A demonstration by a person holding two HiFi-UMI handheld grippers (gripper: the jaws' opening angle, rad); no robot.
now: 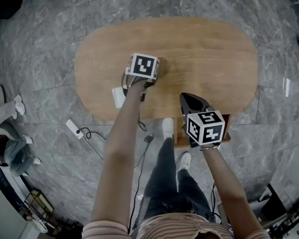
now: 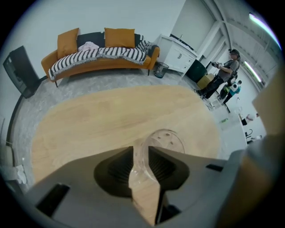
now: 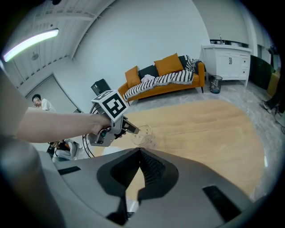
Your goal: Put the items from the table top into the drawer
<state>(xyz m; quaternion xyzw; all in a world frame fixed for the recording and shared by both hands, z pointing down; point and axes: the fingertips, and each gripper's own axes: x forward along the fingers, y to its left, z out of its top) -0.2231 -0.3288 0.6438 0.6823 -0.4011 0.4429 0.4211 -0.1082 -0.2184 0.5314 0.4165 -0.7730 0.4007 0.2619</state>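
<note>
Left gripper view is showing your left tool (image 2: pixel 141 151) straddling the clear cup (image 2: pixel 169 140) rim on the desk (image 2: pixel 111 116), jaws spread, probably lining up a rim pinch. Your right tool (image 3: pixel 140 151) is hovering pressed together, empty.

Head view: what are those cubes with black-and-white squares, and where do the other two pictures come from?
There is no robot here. A person wears a camera on the head that looks down, and carries a hand-held gripper in each hand. The patterned cubes are parts of those. The other two pictures come from a camera riding on each one, looking along its jaws. On the wooden table stands a clear plastic cup. The left hand-held gripper has its jaws open around the cup's wall, apparently not clamped. The right hand-held gripper is shut and holds nothing.
</note>
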